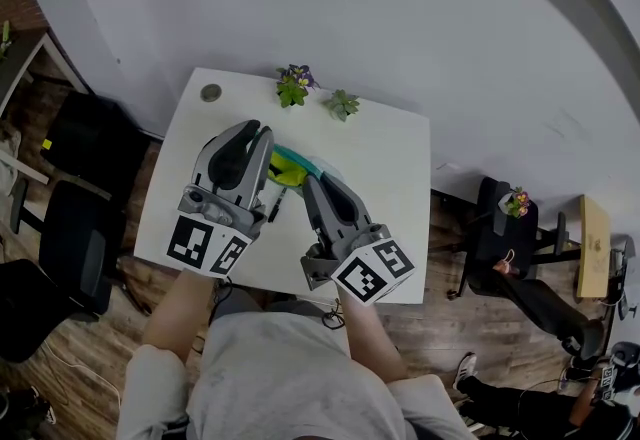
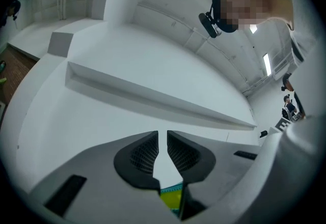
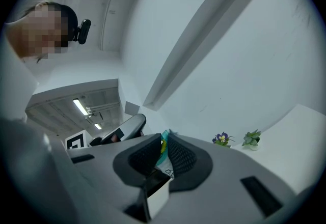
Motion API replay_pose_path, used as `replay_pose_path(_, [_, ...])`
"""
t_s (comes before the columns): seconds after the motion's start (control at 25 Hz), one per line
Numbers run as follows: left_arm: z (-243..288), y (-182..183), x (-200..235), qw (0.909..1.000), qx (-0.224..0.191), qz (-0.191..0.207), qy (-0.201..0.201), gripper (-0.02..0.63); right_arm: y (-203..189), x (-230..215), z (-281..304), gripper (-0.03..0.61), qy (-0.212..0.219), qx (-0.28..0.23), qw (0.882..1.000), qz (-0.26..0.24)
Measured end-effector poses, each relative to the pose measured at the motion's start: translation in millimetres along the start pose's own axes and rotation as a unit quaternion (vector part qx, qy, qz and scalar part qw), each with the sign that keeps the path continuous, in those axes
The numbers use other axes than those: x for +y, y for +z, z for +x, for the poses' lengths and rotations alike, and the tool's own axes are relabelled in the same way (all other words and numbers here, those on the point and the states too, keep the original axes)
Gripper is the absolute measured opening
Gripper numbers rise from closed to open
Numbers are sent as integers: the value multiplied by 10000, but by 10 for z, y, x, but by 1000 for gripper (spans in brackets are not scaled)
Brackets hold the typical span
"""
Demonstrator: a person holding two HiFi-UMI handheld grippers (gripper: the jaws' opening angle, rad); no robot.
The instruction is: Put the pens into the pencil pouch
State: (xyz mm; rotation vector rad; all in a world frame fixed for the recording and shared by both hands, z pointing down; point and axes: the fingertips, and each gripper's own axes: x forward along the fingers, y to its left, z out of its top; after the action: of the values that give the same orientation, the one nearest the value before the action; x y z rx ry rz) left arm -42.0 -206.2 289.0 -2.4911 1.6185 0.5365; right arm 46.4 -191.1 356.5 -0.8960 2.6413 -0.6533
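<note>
Gripping the pouch (image 1: pixel 290 166) with our right tongs (image 3: pixel 162 140), we hold the left tongs (image 2: pixel 162 137) released, the pouch just beneath their gap.

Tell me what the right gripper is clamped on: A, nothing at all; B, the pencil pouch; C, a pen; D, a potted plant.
B: the right gripper view shows the right gripper shut on the teal edge of the pencil pouch.

Left hand-held gripper (image 1: pixel 252 131) and right hand-held gripper (image 1: pixel 320 183): grey shells, black ribbed pads (image 2: pixel 143 154), white cubes (image 1: pixel 207 246) bearing black square markers. Person: light grey short-sleeved shirt (image 1: pixel 280 378).
</note>
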Motion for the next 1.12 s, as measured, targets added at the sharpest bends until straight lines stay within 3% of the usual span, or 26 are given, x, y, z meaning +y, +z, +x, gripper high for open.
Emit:
replay_pose_path(0.08, [-42, -75, 40, 9997, 221, 49, 63, 49, 2, -45, -27, 55, -92, 6, 9999, -59])
replay_pose_path(0.36, [-245, -449, 117, 9956, 889, 248, 168, 38, -39, -284, -158, 55, -643, 111, 9968, -471])
replay_pose_path(0.48, [-316, -630, 100, 9925, 1140, 434, 46, 38, -53, -382, -218, 55, -951, 130, 9933, -644])
replay_pose_path(0.6, [-358, -858, 90, 9879, 1491, 356, -226, 38, -56, -430, -268, 55, -1250, 115, 9888, -808])
replay_pose_path(0.92, [-368, -1452, 84, 9658, 2375, -58, -1035, 40, -1, -409, -390, 55, -2017, -101, 9705, -1315])
replay_pose_path(1.12, [-332, -1840, 38, 9457, 2825, -373, -1562, 40, 16, -421, -527, 55, -2557, -240, 9550, -1483])
